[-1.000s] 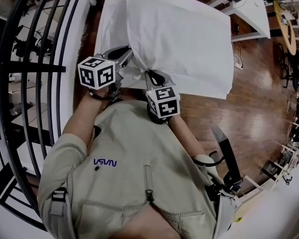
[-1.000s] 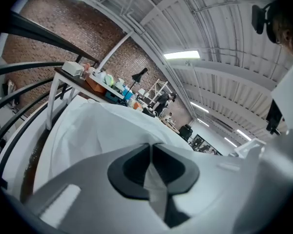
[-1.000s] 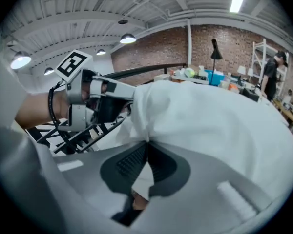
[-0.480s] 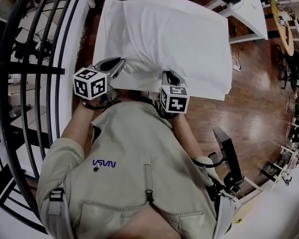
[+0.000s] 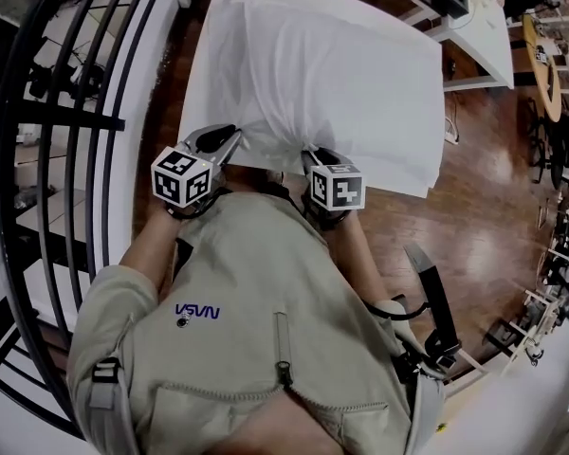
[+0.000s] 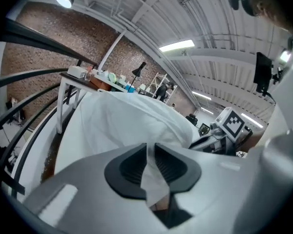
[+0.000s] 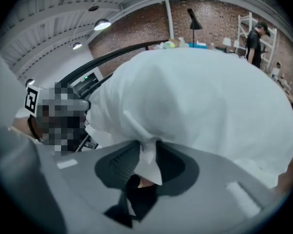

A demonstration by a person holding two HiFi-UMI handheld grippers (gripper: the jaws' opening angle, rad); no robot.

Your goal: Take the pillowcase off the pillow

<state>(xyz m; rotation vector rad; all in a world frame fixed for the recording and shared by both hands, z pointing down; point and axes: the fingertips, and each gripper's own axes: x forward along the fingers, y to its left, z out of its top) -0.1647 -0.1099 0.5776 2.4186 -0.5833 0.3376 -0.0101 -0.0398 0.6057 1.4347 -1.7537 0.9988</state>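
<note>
A white pillow in its white pillowcase [image 5: 341, 74] lies on the white table [image 5: 213, 36]. My left gripper [image 5: 235, 142] is at the pillow's near left corner. A fold of the pillowcase [image 6: 122, 121] is pinched between its pads, though the left gripper [image 6: 150, 151] jaws have just been opening a little. My right gripper [image 5: 309, 155] is at the near edge, right of the left one. The right gripper [image 7: 147, 152] jaws have just been opening too. A tuft of pillowcase [image 7: 200, 101] hangs loosely in their gap.
A black curved railing [image 5: 66, 112] runs along the left. Wooden floor [image 5: 493, 159] lies to the right of the table, with more white tables [image 5: 474, 17] beyond. A black stand [image 5: 431, 292] is by my right side. A person [image 7: 256, 40] stands far off.
Both grippers have dropped toward the table's near edge and drawn apart. The bunched near end of the pillow has settled flatter on the table. The right jaws now stand wider.
</note>
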